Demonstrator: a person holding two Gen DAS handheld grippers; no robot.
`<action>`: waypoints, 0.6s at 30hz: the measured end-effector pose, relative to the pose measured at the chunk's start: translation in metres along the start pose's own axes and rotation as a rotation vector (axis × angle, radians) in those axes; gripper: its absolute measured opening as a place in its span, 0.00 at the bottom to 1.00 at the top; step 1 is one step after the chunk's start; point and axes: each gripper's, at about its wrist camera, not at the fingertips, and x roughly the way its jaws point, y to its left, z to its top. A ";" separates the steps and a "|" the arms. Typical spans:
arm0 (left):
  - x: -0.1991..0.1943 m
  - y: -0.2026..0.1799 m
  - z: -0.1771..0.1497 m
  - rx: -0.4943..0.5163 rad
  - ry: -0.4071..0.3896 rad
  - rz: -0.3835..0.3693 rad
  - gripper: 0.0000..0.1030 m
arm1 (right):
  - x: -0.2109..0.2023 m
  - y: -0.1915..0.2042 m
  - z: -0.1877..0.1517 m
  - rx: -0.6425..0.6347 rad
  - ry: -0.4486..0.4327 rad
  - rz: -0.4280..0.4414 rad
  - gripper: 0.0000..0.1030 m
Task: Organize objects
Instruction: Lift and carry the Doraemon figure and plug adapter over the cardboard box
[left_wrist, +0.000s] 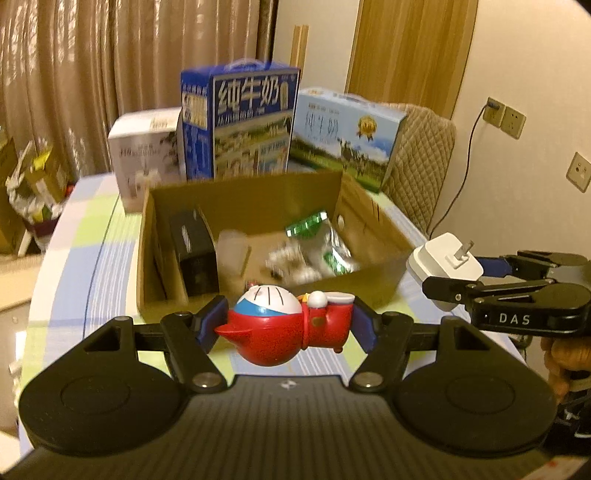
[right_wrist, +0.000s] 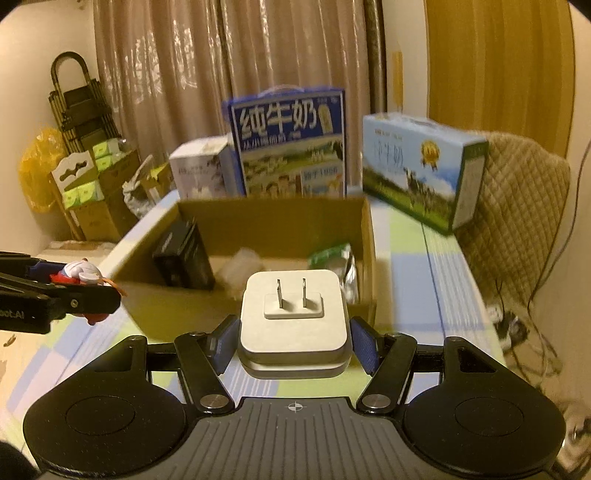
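Observation:
My left gripper (left_wrist: 290, 325) is shut on a red and white Doraemon figure (left_wrist: 284, 325), held on its side just in front of the open cardboard box (left_wrist: 243, 195). It also shows at the left of the right wrist view (right_wrist: 83, 277). My right gripper (right_wrist: 293, 341) is shut on a white plug adapter (right_wrist: 293, 317), prongs facing forward, held before the box (right_wrist: 273, 218). The adapter also shows in the left wrist view (left_wrist: 443, 262), right of the box. Inside the box lie a black box (left_wrist: 194, 254), a clear cup (left_wrist: 232, 251) and a green and silver packet (left_wrist: 317, 243).
The box sits on a table with a checked cloth (left_wrist: 92, 236). Behind it stand a white carton (left_wrist: 144, 155), a tall blue milk carton (left_wrist: 240, 122) and a light blue milk carton (left_wrist: 347, 136). A quilted chair (right_wrist: 517, 214) stands at right, cables beyond it.

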 end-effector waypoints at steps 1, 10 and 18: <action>0.003 0.001 0.008 0.008 -0.006 0.007 0.64 | 0.003 -0.001 0.009 -0.006 -0.008 -0.001 0.60; 0.038 0.011 0.057 0.011 -0.017 0.021 0.64 | 0.040 -0.009 0.051 -0.032 -0.026 -0.014 0.60; 0.074 0.016 0.072 0.008 -0.006 0.026 0.64 | 0.065 -0.024 0.054 -0.009 -0.010 -0.023 0.60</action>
